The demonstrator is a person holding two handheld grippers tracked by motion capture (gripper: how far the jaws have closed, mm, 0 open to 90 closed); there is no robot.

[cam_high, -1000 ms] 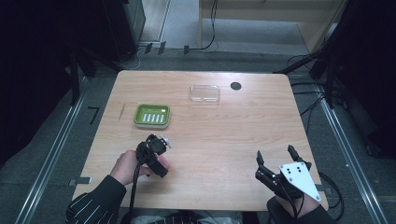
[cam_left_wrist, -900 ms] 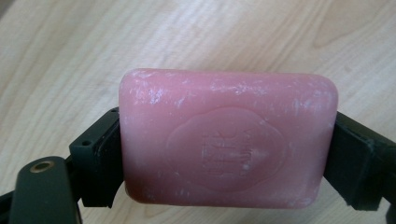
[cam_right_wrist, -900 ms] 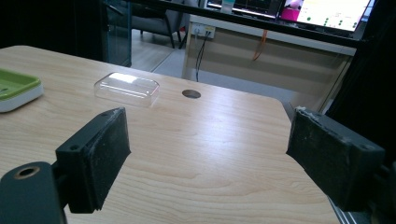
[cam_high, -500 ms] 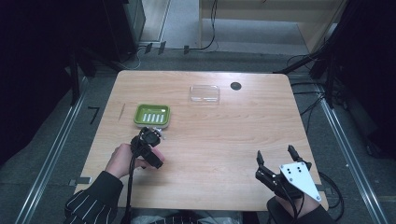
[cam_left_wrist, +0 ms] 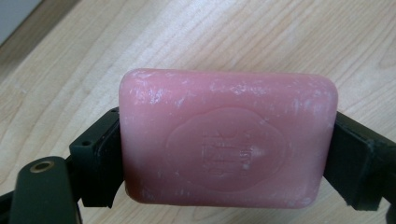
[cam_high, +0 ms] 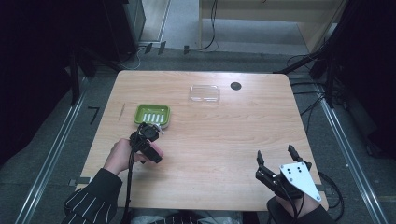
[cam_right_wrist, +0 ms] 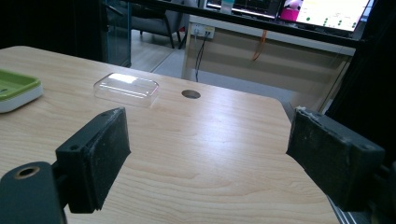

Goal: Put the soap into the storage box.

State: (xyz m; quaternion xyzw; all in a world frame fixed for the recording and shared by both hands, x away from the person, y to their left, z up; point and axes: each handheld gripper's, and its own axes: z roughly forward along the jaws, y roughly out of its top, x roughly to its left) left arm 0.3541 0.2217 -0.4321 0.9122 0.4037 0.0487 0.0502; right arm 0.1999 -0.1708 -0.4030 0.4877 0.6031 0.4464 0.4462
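A pink bar of soap [cam_left_wrist: 228,140] with an embossed oval sits clamped between the two black jaws of my left gripper [cam_left_wrist: 224,154], held just above the wooden table. From the high view the left gripper [cam_high: 148,135] hangs at the near edge of a green soap dish [cam_high: 152,115] with a white ribbed insert. My right gripper [cam_high: 275,157] rests open at the table's near right corner; in its own view the right gripper [cam_right_wrist: 210,154] holds nothing between its pads. The green dish [cam_right_wrist: 16,88] shows at that view's left edge.
A clear plastic lid [cam_high: 204,94] lies at the back middle of the table, also the clear lid [cam_right_wrist: 126,88] in the right gripper view. A round cable hole [cam_high: 236,86] sits beside it. Dark floor rails run along both table sides.
My left gripper has carried the soap away from the person toward the green dish and now hangs at its near edge. The right gripper has stayed still.
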